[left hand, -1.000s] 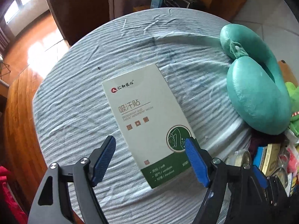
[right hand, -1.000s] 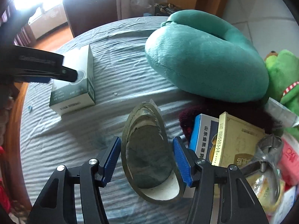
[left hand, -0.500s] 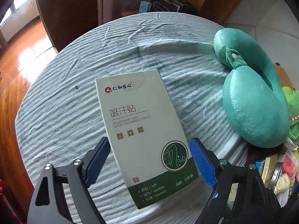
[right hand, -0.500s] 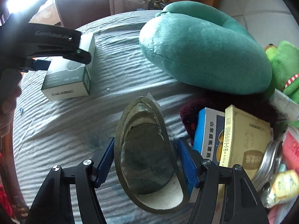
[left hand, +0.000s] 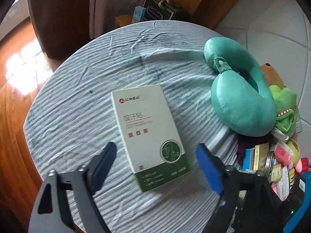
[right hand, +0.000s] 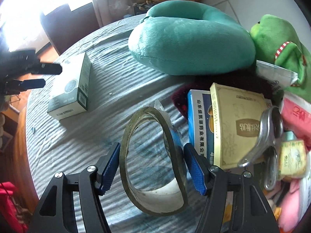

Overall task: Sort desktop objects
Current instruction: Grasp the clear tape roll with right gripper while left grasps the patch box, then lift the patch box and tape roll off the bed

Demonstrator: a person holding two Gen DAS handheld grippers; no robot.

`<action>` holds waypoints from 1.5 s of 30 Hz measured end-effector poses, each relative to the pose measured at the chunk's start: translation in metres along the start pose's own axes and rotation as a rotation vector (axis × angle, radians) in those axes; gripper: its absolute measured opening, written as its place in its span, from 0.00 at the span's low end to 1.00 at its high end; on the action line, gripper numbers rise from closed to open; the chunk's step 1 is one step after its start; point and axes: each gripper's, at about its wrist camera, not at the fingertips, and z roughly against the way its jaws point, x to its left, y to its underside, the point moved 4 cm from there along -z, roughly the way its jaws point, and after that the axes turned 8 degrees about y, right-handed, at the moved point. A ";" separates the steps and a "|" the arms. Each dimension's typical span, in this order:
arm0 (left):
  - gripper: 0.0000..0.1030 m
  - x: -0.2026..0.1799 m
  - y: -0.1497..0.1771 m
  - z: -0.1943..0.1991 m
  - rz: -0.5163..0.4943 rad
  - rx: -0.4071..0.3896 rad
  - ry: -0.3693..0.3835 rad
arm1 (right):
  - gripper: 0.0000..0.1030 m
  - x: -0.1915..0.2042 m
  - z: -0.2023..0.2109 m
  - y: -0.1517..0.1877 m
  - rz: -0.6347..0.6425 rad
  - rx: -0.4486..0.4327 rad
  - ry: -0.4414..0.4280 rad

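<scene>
My right gripper [right hand: 151,167] clamps a worn, flattened tape roll [right hand: 153,163], its olive-brown ring squeezed into an oval standing on edge between my blue pads [right hand: 110,167], white core showing at 6 o'clock. My left gripper [left hand: 157,167] has its jaws spread wide, empty, straddling the near end of a white box [left hand: 149,134] with a green band and round emblem, lying flat on the striped cloth [left hand: 77,116]. A teal neck pillow [left hand: 241,101] rests at 2 o'clock of the box
</scene>
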 end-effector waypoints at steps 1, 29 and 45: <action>0.90 -0.003 0.000 -0.008 -0.010 0.009 -0.030 | 0.63 -0.002 0.000 0.000 -0.004 -0.001 0.000; 0.35 -0.042 0.024 0.045 -0.350 0.007 -0.026 | 0.58 -0.007 0.076 -0.024 -0.142 -0.176 0.090; 0.86 -0.031 0.068 0.011 -0.463 0.138 -0.066 | 0.44 -0.025 0.069 0.028 -0.272 -0.058 0.073</action>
